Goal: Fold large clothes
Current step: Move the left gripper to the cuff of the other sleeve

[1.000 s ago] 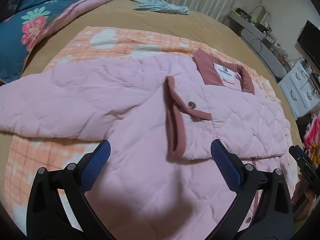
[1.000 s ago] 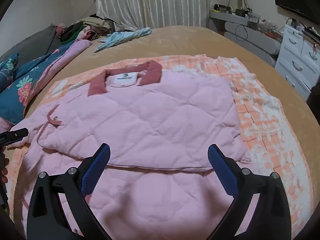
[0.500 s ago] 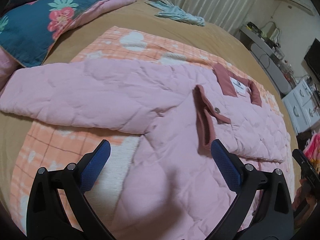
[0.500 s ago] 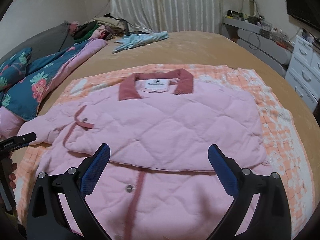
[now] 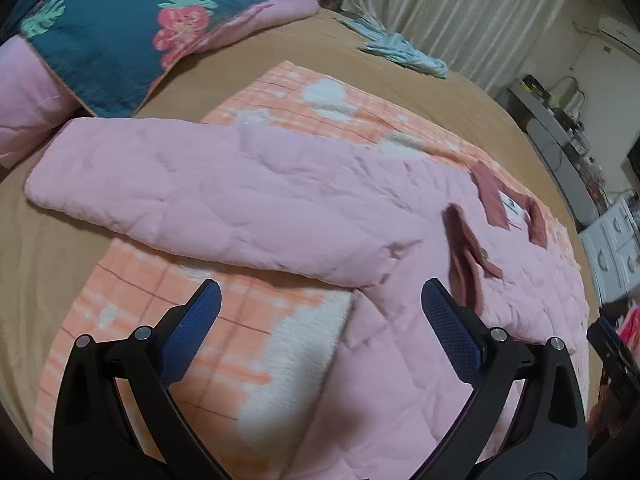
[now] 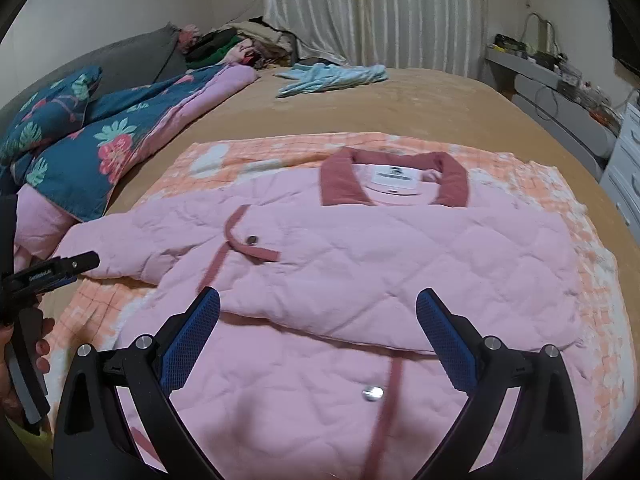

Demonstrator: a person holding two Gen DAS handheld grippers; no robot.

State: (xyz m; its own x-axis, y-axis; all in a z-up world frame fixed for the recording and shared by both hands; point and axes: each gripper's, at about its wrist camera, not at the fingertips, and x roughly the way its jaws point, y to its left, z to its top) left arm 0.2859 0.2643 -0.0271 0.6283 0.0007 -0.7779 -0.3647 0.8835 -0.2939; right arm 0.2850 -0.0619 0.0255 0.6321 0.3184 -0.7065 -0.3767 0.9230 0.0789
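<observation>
Pink quilted jacket lies flat on an orange-and-white checked blanket, center of a tan bed. Dusty-rose collar with white label at 12 o'clock in the right wrist view. One sleeve already folded across the chest; the other sleeve stretches out toward 9 o'clock in the left wrist view, its cuff end off the blanket on the tan cover. Snap button near the rose trim at the folded flap, a second snap low on the front placket.

Left gripper spread wide, empty, hovering above the blanket edge and jacket side below the outstretched sleeve, at 6 o'clock. Right gripper also spread wide, empty, over the jacket's lower front, no contact visible.

Floral teal quilt at 9 o'clock, light-blue garment at 12, white drawers at 3. A hand holding the left tool shows at 8 o'clock in the right wrist view.
</observation>
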